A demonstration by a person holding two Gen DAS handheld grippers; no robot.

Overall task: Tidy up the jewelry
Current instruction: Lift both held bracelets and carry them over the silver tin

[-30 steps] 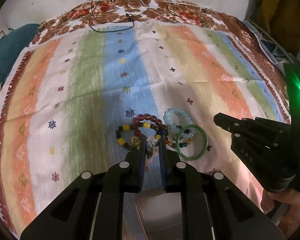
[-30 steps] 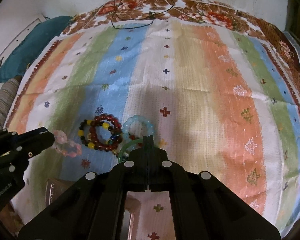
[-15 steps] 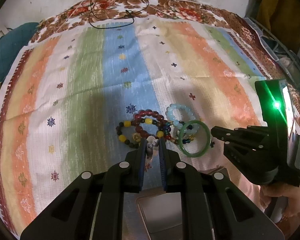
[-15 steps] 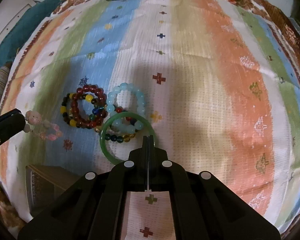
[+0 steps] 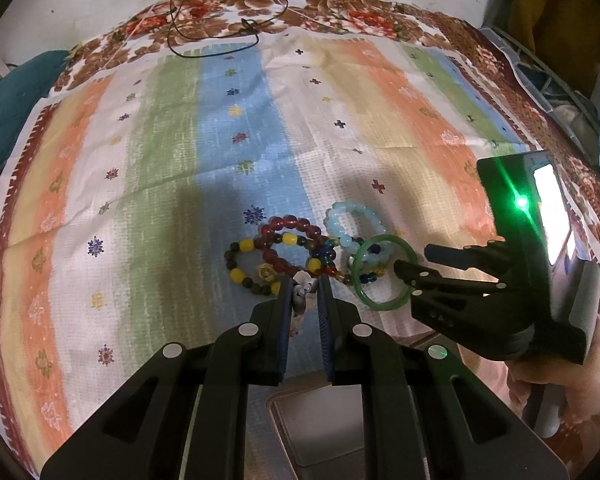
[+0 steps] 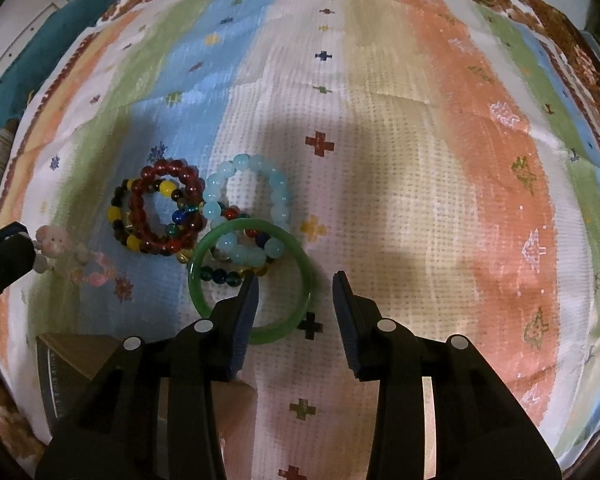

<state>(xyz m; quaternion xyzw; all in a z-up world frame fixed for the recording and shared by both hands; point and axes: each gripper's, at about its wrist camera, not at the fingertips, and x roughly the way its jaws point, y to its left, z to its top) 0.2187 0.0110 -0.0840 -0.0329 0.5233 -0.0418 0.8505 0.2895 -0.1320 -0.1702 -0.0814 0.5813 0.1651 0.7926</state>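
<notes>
Jaws of right gripper (image 6: 296, 282) just opened, now lower over green bangle (image 6: 292, 330).

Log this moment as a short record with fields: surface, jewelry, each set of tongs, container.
surface: striped cloth
jewelry pile: green bangle overlapping light blue bead bracelet; dark red bead bracelet; yellow and black bead bracelet
left tongs: shut on pink charm bracelet, lifted beside the pile
right tongs: jaws have just been opening, one finger inside the bangle, pads not pressing it
container: box, near edge, contents unclear
</notes>
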